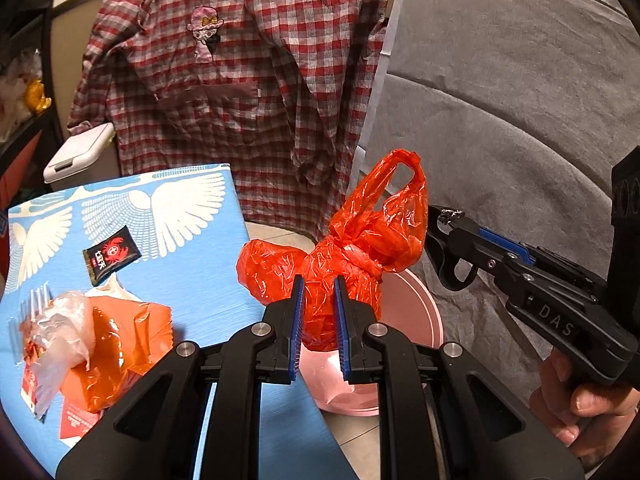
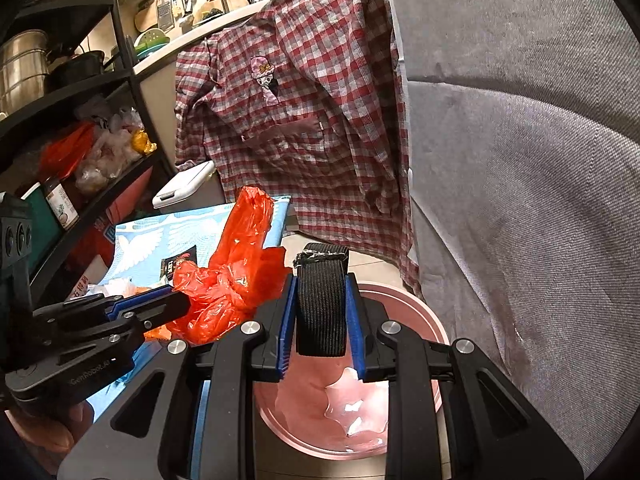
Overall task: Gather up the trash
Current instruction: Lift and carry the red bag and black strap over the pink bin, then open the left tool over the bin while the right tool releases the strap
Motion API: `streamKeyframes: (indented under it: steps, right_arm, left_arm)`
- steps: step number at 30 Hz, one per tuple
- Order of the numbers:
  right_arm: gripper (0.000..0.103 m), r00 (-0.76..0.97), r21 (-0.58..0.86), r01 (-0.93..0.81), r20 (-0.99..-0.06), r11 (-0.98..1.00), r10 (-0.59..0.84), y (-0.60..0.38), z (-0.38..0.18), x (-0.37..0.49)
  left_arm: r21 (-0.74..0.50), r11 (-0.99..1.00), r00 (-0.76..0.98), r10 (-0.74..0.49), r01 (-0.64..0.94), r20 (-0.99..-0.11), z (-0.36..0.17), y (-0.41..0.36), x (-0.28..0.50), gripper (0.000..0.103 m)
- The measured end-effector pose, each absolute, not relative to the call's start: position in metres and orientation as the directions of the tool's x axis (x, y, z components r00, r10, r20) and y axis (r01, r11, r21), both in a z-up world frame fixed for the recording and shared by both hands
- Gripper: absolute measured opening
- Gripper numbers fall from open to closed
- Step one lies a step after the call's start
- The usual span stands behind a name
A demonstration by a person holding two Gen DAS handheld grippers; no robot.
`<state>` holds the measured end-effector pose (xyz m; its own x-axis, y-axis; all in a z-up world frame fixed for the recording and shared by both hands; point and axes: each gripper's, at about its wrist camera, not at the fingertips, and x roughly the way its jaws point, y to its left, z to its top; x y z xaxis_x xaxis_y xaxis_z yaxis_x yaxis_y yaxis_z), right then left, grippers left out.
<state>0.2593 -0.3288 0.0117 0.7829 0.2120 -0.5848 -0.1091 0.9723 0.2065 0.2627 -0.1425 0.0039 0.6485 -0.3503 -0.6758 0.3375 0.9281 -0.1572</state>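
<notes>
**Knotted red bag held over the pink bin**

Blue-padded fingers point(image 1: 297, 322) of the left gripper point(image 1: 318, 320) are closed on the belly of a knotted red plastic bag point(image 1: 344, 256), which hangs above the pink bin point(image 1: 404, 328) with its handle loops standing up. In the right wrist view, the right gripper point(image 2: 321, 316) is clamped on a loop of black webbing strap point(image 2: 321, 304), directly over the bin's lined mouth point(image 2: 416, 308); the bag sits just left of it, touching or nearly so.

Judging by this, the step in hand is the drop: the bag is carried to the bin but not yet let go. The next move calls for lowering it within the rim and opening the left fingers, with the right gripper kept out of the way.

More trash waits on the blue winged-pattern worktop point(image 1: 192, 264): a black sauce sachet point(image 1: 112, 258) and an orange wrapper with clear film point(image 1: 104, 344). A plaid shirt point(image 1: 248, 72) hangs behind, beside a grey sofa point(image 1: 520, 120).
</notes>
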Motion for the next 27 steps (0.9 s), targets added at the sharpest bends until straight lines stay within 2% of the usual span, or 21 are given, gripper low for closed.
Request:
streamKeyframes:
  steps: [4, 6, 7, 8, 18, 27]
  right_arm:
    - [0.027, 0.783, 0.205, -0.103, -0.587, 0.973, 0.206, -0.329, 0.011, 0.262]
    - [0.037, 0.783, 0.201, -0.096, -0.589, 0.975, 0.199, -0.328, 0.010, 0.262]
    - [0.045, 0.784, 0.201, -0.096, -0.588, 0.975, 0.198, -0.328, 0.010, 0.263]
    - [0.047, 0.786, 0.196, -0.096, -0.587, 0.976, 0.195, -0.328, 0.011, 0.263]
    - [0.047, 0.795, 0.178, -0.092, -0.579, 0.980, 0.179, -0.326, 0.012, 0.263]
    - [0.047, 0.820, 0.180, -0.124, -0.535, 0.976, 0.202, -0.310, 0.025, 0.253]
  left_arm:
    - [-0.157, 0.928, 0.647, -0.351, 0.339, -0.676, 0.002, -0.146, 0.266, 0.015]
    - [-0.162, 0.928, 0.648, -0.351, 0.335, -0.675, 0.002, -0.145, 0.268, 0.020]
    - [-0.167, 0.928, 0.651, -0.355, 0.333, -0.672, 0.003, -0.144, 0.268, 0.022]
    - [-0.169, 0.928, 0.655, -0.355, 0.331, -0.667, 0.004, -0.143, 0.268, 0.022]
    - [-0.179, 0.929, 0.678, -0.361, 0.325, -0.640, 0.016, -0.128, 0.263, 0.022]
    - [-0.168, 0.942, 0.730, -0.332, 0.291, -0.597, 0.041, -0.080, 0.246, 0.022]
